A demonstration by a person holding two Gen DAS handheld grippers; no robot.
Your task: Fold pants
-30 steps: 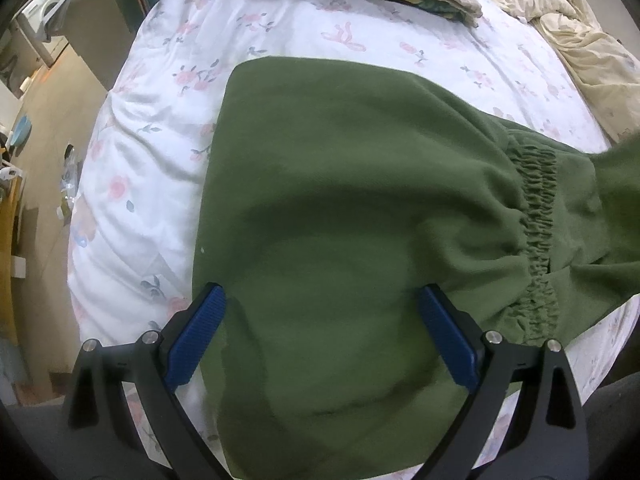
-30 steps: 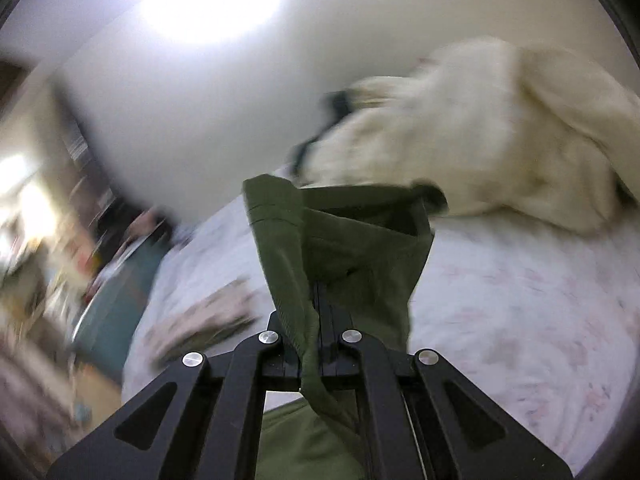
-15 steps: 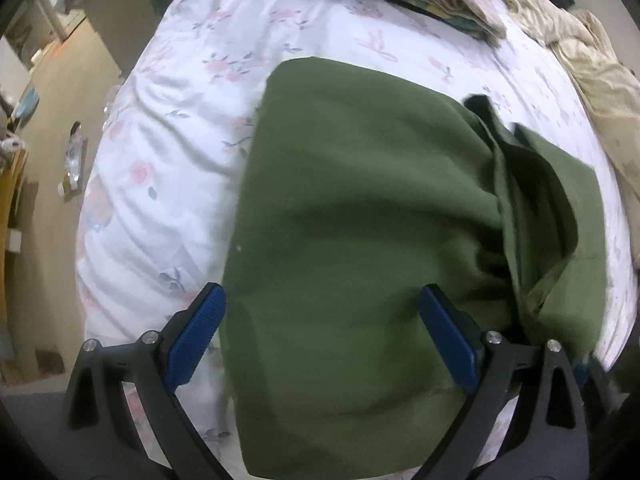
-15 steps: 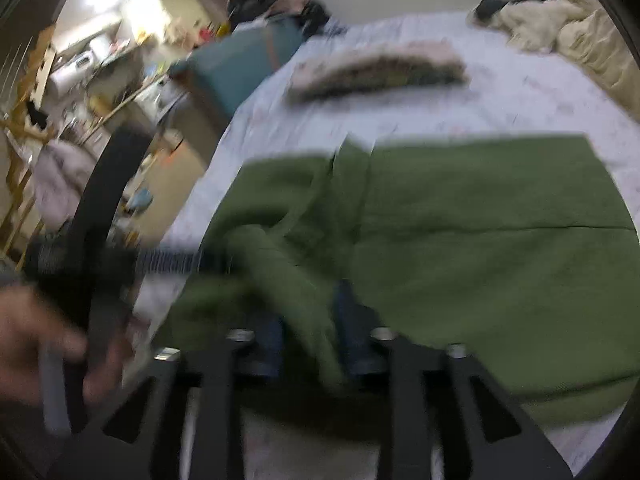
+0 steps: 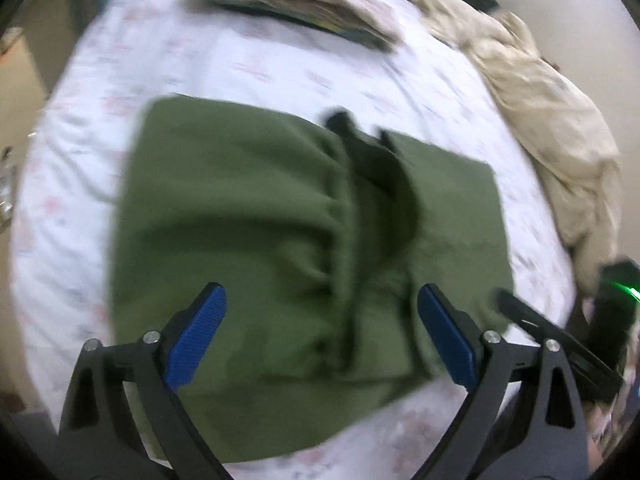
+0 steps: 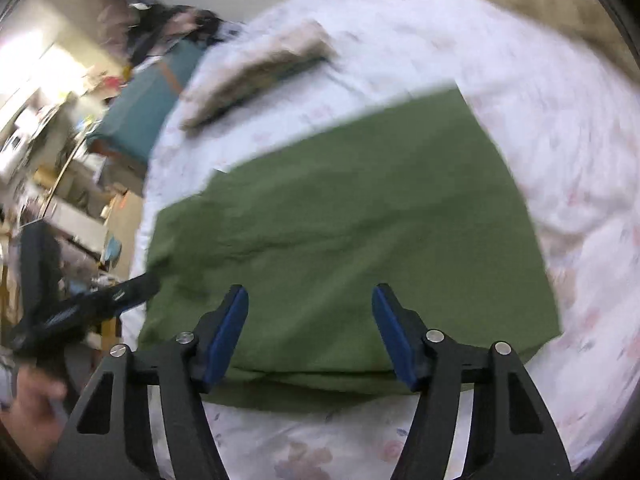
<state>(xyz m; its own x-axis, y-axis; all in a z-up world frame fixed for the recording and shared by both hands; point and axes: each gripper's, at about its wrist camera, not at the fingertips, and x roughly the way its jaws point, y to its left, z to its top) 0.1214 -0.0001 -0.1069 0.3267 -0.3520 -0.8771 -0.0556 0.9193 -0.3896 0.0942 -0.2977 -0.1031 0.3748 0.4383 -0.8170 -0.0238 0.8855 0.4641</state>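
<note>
The green pants lie folded on the white floral bedsheet, with a flap laid over the right part and a dark fold down the middle. They also fill the right wrist view as a flat green rectangle. My left gripper is open and empty above the near edge of the pants. My right gripper is open and empty above the pants' near edge. The right gripper shows at the right edge of the left wrist view; the left gripper shows at the left of the right wrist view.
A folded stack of clothes lies at the far side of the bed. A beige crumpled blanket lies along the right side. A teal box and cluttered furniture stand beyond the bed's left edge.
My right gripper carried the pants end over, laid it down on the rest, and opened. The left gripper stayed open and pulled back a little. Both views are blurred by motion.
</note>
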